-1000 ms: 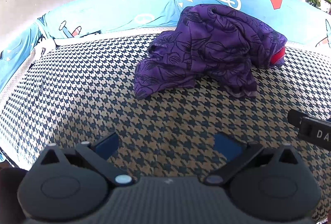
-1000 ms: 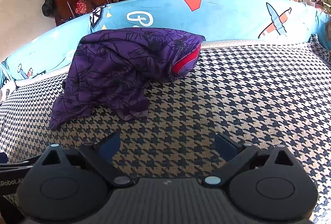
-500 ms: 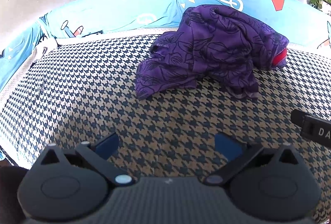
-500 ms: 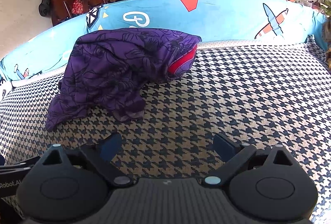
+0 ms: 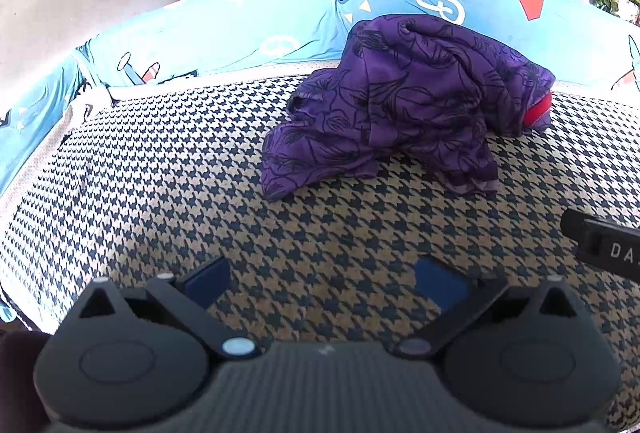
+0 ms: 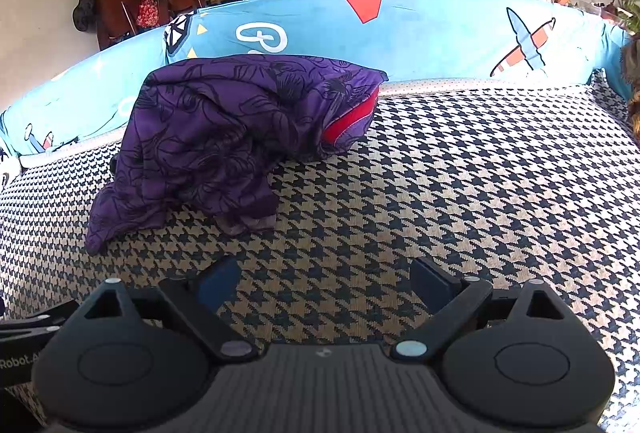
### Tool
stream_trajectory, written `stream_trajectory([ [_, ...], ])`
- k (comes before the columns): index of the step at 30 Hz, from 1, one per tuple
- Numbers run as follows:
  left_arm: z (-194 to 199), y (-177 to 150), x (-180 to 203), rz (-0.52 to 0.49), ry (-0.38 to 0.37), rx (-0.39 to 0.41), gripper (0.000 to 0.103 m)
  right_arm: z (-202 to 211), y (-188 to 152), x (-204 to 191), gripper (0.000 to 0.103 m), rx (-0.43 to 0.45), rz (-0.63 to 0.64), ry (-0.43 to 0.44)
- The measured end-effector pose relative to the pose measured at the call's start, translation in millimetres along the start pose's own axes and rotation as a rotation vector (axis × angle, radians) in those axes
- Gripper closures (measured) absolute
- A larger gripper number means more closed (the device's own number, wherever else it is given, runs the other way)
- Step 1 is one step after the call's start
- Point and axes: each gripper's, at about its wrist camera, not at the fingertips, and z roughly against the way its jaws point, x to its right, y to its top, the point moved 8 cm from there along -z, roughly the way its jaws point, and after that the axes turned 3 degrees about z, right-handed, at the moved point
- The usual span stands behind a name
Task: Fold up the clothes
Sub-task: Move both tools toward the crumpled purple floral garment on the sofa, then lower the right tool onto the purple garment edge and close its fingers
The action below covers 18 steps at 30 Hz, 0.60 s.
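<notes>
My left gripper [image 5: 322, 275] hangs low over the houndstooth cover [image 5: 160, 193] with its blue-padded fingers spread wide and nothing between them; my right gripper [image 6: 326, 279] is the same, parted and empty, just beside it (its black body edges into the left view at the right margin).

What worries me is the grab itself. The purple garment [image 5: 404, 105] sits in a rumpled heap, layers rolled over one another, so a pinch at the nearest flap could catch two or three thicknesses at once and drag the whole bundle toward me instead of opening it. The thin, floppy cloth would likely slide out of a shallow pinch too. The cover beneath is itself fabric, and fingers driven down too low could nip it along with the garment. A red lining [image 6: 352, 117] shows at the heap's right end, which suggests the piece is partly turned over on itself; taking that edge for a hem would leave a twisted fold.

The garment lies ahead of both tools, well apart from the fingertips, near the back of the cover against the blue cushion [image 6: 420, 33]. From my left tool it sits ahead and to the right; from my right tool, ahead and to the left, with one loose corner [image 6: 100, 233] trailing nearest.
</notes>
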Motion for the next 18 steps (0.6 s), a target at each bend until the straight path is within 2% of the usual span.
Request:
stream_trajectory([
  [6,2,4,8,-0.012,-0.027,0.021,0.0,-1,2,-2,0.011,0.005,0.001,0.005],
  [13,-3,13,15,-0.04,-0.063,0.04,0.0,-4,8,0,0.028,0.007,-0.004,0.022],
  [15,-6,16,15,-0.048,-0.069,0.041,0.002,-6,10,0,0.031,0.008,0.0,0.026],
  [16,-8,18,15,-0.052,-0.071,0.04,0.007,-6,11,1,0.033,0.01,0.003,0.026],
  [18,-12,21,15,-0.061,-0.075,0.037,0.011,-7,14,4,0.037,0.013,0.005,0.025],
])
